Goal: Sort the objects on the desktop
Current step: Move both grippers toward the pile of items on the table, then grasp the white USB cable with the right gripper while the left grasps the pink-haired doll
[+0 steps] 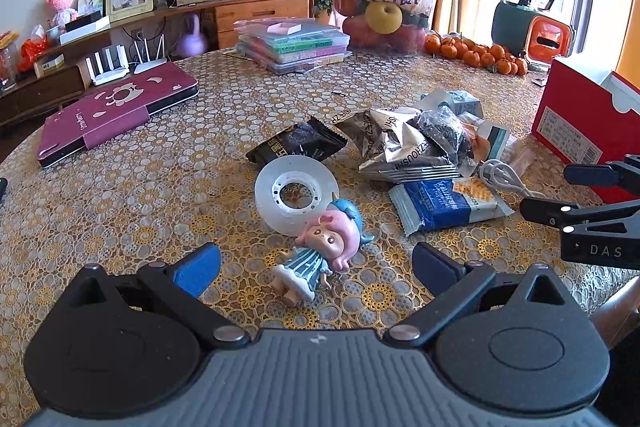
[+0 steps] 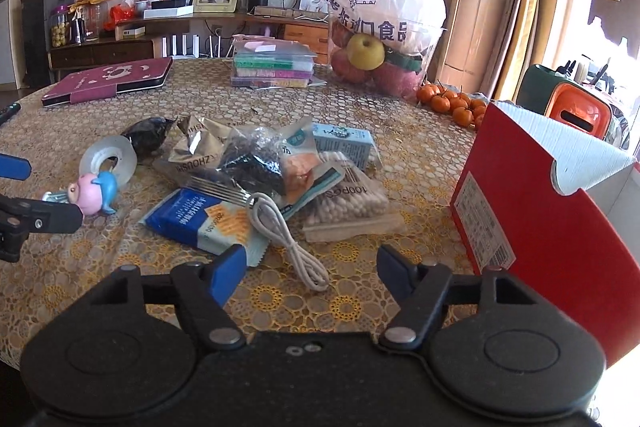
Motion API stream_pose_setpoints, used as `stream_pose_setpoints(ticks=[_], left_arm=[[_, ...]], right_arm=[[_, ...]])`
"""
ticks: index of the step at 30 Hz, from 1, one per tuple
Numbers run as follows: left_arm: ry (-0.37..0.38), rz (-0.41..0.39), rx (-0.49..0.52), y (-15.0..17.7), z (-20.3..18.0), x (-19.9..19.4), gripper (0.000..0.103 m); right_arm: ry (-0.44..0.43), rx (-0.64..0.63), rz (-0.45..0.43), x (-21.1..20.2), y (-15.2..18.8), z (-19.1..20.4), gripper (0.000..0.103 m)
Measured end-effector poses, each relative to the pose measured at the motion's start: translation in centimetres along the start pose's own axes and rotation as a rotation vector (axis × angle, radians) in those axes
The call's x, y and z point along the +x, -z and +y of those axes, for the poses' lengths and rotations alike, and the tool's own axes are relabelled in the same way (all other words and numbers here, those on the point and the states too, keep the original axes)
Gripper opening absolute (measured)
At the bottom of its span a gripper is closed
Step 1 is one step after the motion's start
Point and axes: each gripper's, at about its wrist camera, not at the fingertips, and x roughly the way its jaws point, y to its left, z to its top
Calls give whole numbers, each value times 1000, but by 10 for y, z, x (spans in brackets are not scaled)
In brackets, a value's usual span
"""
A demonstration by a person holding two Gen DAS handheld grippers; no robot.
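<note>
The round table carries a red box at the right, then a heap of snack packets, a tape roll and a small doll lying against the roll. The left gripper hovers spread wide over the doll, holding nothing; the right gripper is equally wide and empty above a white cable

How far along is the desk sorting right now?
Nothing looks sorted yet. The snack packets, cotton swabs, white cable, tape roll and doll lie in one cluster on the table. Both grippers are open and empty: the left gripper frames the doll, the right gripper the cable. All remains to do.
</note>
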Motion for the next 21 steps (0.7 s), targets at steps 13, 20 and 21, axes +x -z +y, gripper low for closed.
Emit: stream_pose_setpoints(ticks=[13, 20, 21], left_arm=[[-6, 21, 5, 6, 0, 20, 83], [0, 14, 17, 6, -2, 21, 70], [1, 14, 18, 6, -3, 21, 68]], right_arm=[[-26, -11, 22, 20, 1, -7, 51], [-40, -2, 21, 23, 0, -7, 40], [-42, -2, 22, 23, 0, -7, 39]])
